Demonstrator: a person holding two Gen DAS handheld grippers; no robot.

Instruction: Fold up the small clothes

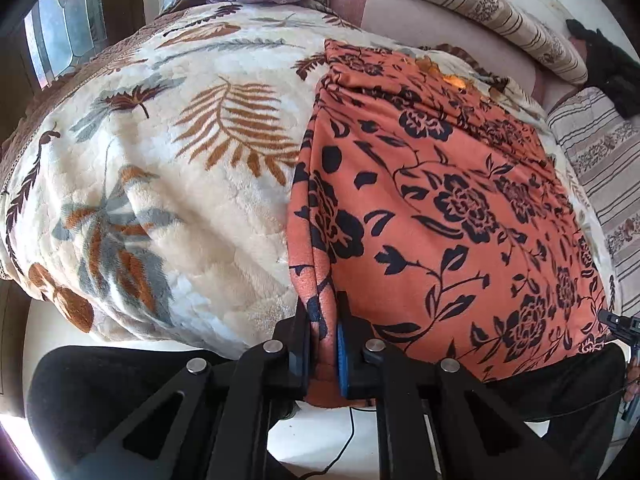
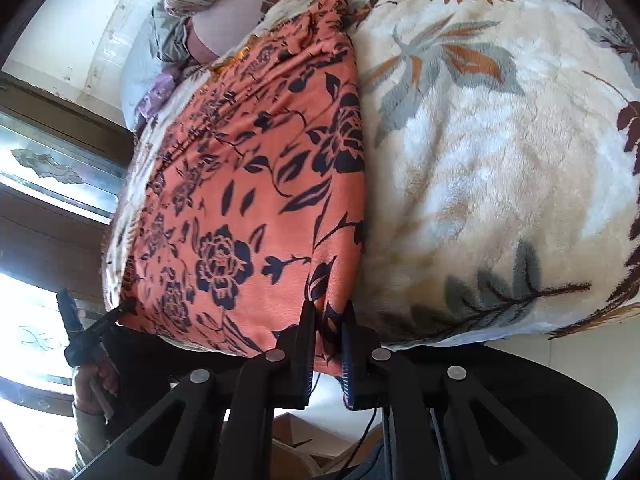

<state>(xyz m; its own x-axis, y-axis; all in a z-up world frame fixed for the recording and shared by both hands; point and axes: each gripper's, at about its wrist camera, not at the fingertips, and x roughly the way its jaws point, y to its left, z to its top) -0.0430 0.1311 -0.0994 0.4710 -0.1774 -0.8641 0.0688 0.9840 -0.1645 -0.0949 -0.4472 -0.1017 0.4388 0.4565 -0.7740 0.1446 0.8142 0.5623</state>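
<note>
A near corner of the orange floral garment (image 1: 440, 208) is pinched between the fingers of the left gripper (image 1: 324, 344), and the other near corner is clamped the same way by the right gripper (image 2: 328, 344). The garment is spread flat on the cream leaf-print blanket (image 1: 160, 160), its near edge hanging past the blanket's near edge. A striped pillow (image 1: 492, 12) is seen at the far edge.
</note>
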